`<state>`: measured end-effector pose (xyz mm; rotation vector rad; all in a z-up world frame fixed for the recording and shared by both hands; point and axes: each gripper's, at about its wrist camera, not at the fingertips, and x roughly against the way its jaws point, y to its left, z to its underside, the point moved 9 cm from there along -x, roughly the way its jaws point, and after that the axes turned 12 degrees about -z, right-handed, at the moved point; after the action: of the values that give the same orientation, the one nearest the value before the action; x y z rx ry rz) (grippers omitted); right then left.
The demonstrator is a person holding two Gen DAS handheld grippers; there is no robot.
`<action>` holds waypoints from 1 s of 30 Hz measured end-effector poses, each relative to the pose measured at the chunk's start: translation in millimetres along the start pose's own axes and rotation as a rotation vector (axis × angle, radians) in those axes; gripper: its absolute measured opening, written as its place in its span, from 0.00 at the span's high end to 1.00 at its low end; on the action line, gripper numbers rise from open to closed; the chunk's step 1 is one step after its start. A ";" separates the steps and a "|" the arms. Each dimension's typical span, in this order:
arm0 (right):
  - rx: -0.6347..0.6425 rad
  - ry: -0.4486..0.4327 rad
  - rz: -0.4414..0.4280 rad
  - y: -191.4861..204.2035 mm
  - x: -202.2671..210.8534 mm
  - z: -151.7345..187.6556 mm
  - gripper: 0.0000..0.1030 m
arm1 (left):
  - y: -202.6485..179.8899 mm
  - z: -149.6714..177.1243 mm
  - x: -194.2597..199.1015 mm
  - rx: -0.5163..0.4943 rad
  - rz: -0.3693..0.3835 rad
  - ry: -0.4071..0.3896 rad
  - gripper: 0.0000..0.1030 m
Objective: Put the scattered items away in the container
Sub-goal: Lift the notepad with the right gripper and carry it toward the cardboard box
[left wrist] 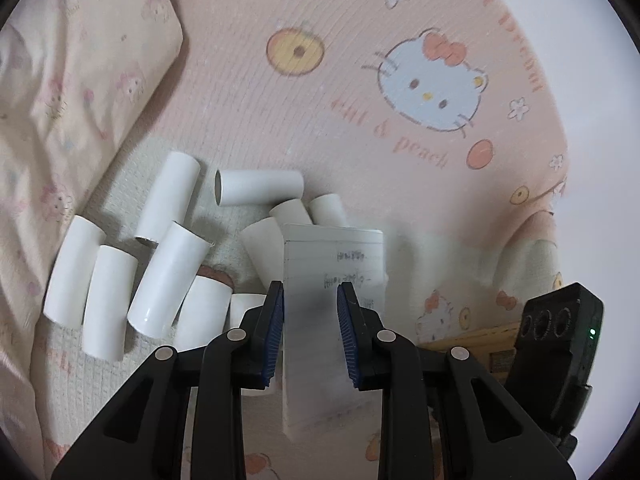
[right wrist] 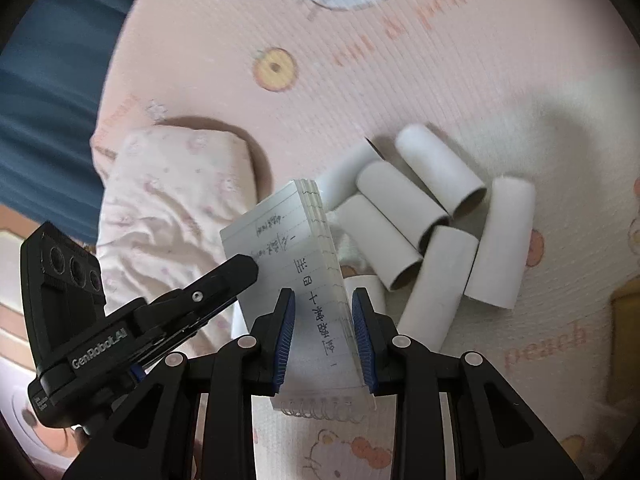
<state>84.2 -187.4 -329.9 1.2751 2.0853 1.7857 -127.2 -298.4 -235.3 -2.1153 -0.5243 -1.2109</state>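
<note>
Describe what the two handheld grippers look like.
Both the left gripper and right gripper are matte black plastic linkages with silver pivot pins and ribbed dark blue pads. The left's body carries three round lenses and white GenRobot.AI lettering; the right's shows a green light.

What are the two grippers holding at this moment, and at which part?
Both hold the spiral notepad. The right gripper grips it near its wire-bound end. The left gripper seems to grip a side edge; its jaws' contact is not fully clear.
</note>
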 end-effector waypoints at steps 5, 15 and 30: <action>0.084 0.001 0.002 27.9 23.5 0.6 0.75 | -12.3 1.9 36.1 0.014 0.028 -0.057 0.71; 0.129 -0.096 -0.030 48.2 98.1 6.4 0.75 | -71.7 22.4 87.5 -0.051 0.090 -0.146 0.72; 0.112 -0.283 0.013 26.2 225.6 24.1 0.75 | -187.3 62.7 116.1 -0.209 0.218 -0.161 0.78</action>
<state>-33.0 -24.5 -220.6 1.4747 2.0438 1.4111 -146.0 -117.1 -96.3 -2.3902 -0.2341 -1.0142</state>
